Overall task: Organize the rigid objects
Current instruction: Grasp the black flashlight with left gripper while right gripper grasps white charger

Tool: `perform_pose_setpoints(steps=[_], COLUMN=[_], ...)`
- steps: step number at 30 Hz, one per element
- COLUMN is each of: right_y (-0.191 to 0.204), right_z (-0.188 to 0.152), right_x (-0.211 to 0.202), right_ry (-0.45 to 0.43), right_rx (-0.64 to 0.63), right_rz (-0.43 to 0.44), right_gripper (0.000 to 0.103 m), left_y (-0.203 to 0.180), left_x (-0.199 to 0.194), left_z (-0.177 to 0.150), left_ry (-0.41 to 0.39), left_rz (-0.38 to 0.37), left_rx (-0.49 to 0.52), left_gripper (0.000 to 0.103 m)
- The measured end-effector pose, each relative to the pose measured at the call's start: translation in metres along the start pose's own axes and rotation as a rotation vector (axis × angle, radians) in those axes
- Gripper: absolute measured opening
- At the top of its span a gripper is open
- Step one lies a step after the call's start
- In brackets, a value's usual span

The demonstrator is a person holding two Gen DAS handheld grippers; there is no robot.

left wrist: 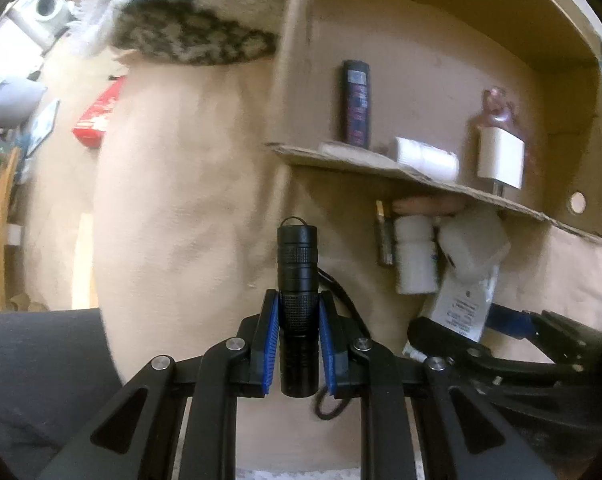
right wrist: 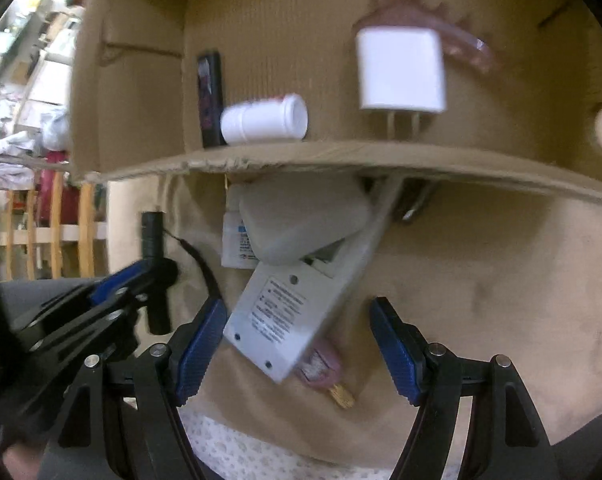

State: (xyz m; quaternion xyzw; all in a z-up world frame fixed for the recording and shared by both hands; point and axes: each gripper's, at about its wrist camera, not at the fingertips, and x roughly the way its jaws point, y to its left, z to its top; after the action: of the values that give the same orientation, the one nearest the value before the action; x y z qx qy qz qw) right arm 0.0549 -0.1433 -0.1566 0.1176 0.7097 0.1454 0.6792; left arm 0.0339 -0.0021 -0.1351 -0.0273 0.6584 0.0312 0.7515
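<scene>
The left gripper (left wrist: pixel 299 320) is squeezing a small black flashlight (left wrist: pixel 297 276) between its blue pads (left wrist: pixel 269 344). The flashlight is standing up straight in the jaws, with a little loop at its far end. A thin black cord (left wrist: pixel 341 288) is lying just behind it on the tan cloth (left wrist: pixel 173 200).

The right gripper (right wrist: pixel 297 348) is holding nothing. Its jaws are standing wide apart, one on each side of a flat white device with a label (right wrist: pixel 289 312). The left pad is just beside the device's edge, but I cannot tell if it is touching. A small pink thing with a gold end (right wrist: pixel 325 372) is peeking out from under the device.

A cardboard box (right wrist: pixel 141 80) is lying open on the cloth, with a flap (right wrist: pixel 341 156) sticking out. Inside it are sitting a white charger plug (right wrist: pixel 401 68), a white bottle (right wrist: pixel 265 122) on its side, and a dark flat bar (right wrist: pixel 211 96). A pinkish see-through thing (right wrist: pixel 461 40) is lying behind the plug. Below the flap, a white rounded case (right wrist: pixel 301 224) is resting on the device.
</scene>
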Motion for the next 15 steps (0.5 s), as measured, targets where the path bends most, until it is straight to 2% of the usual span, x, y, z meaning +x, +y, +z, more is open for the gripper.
perform_pose_setpoints(steps=[6,8,15], right_y=[0.015,0.017,-0.022], right_z=[0.003,0.0,-0.016], right_x=[0.004,0.001,-0.028], right_ry=[-0.01,-0.023,-0.016], right_rx=[-0.048,-0.077,-0.059], right_rz=[-0.096,-0.11,-0.055], right_gripper=[0.077,0.064,0.05], left_y=[0.016,0.015,0.012], left_x=[0.0,-0.002,0.0], left_z=[0.004,0.005,0.008], left_ry=[0.016,0.018,0.019], left_rz=[-0.028,-0.037,-0.045], left_rx=[-0.033,-0.027,-0.031], left_gripper=[0.017,0.017,0.017])
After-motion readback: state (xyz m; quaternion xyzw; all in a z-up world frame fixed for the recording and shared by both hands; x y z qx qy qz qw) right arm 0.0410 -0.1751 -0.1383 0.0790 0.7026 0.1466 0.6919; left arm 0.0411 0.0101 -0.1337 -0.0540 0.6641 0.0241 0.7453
